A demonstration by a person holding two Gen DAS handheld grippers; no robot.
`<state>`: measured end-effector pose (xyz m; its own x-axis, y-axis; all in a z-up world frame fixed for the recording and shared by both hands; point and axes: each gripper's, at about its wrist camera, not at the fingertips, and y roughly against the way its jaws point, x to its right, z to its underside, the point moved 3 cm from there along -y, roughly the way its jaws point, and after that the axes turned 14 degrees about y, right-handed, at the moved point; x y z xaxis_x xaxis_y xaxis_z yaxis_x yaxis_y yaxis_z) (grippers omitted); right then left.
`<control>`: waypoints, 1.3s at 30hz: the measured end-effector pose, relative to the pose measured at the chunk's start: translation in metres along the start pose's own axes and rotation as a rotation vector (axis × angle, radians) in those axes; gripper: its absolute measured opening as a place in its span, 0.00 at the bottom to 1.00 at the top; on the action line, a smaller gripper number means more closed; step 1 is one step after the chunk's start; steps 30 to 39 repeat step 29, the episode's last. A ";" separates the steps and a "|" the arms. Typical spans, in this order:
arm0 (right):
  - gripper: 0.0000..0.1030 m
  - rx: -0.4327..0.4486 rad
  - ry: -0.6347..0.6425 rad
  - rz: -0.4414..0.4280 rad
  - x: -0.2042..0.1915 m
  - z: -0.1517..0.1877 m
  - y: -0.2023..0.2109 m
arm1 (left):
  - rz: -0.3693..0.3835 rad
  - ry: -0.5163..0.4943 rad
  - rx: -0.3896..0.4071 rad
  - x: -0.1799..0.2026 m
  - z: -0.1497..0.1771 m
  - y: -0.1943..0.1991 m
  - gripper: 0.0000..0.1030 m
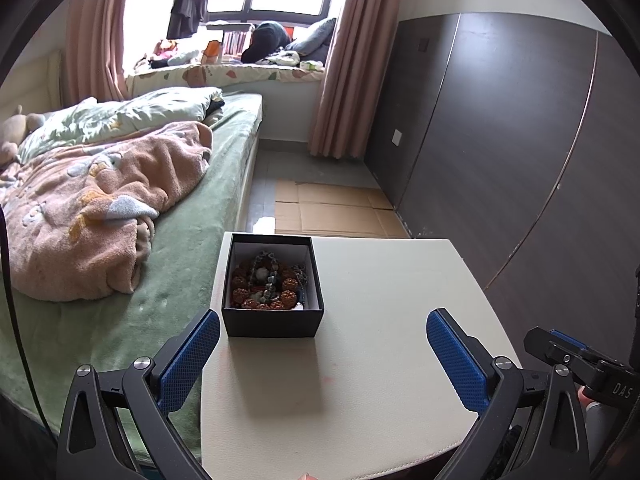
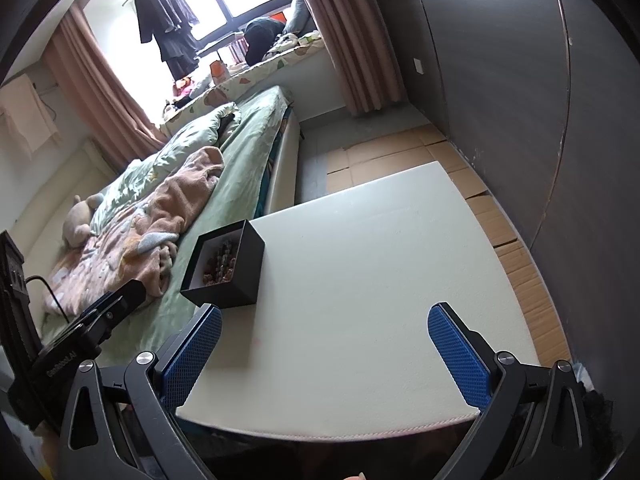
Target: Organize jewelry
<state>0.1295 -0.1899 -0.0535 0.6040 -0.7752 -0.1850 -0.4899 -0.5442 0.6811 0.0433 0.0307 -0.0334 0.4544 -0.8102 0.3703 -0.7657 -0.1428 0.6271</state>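
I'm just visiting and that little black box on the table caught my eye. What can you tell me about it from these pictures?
The black box is small, square and lidless, seemingly stiff card, with a white lining. It sits upright and flat on the cream table, near the far corner beside the bed. Inside lies a tangled heap of jewelry: large knobbly reddish-brown beads and a strand of greyish beads. Nothing grips it; both grippers are open and short of it.

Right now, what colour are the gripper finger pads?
Blue, with a fine textured pattern on the pads; clearest in the left wrist view.
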 end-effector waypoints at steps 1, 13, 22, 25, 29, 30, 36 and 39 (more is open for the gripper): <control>1.00 0.001 -0.001 0.000 -0.001 0.000 0.000 | 0.000 0.002 0.000 0.000 0.000 0.000 1.00; 1.00 0.001 0.000 0.001 -0.001 0.000 0.000 | 0.000 0.005 0.000 -0.002 0.000 0.001 1.00; 1.00 -0.003 -0.001 0.000 -0.001 0.001 0.000 | 0.004 0.000 0.011 -0.001 0.000 0.002 1.00; 1.00 -0.007 -0.002 -0.003 0.000 0.002 -0.002 | 0.003 -0.010 0.021 0.000 0.000 0.003 1.00; 1.00 -0.008 -0.002 -0.001 0.000 0.002 -0.002 | 0.007 -0.002 0.009 -0.001 0.000 0.000 1.00; 1.00 -0.008 -0.002 -0.001 0.000 0.002 -0.002 | 0.007 -0.002 0.009 -0.001 0.000 0.000 1.00; 1.00 -0.008 -0.002 -0.001 0.000 0.002 -0.002 | 0.007 -0.002 0.009 -0.001 0.000 0.000 1.00; 1.00 -0.008 -0.002 -0.001 0.000 0.002 -0.002 | 0.007 -0.002 0.009 -0.001 0.000 0.000 1.00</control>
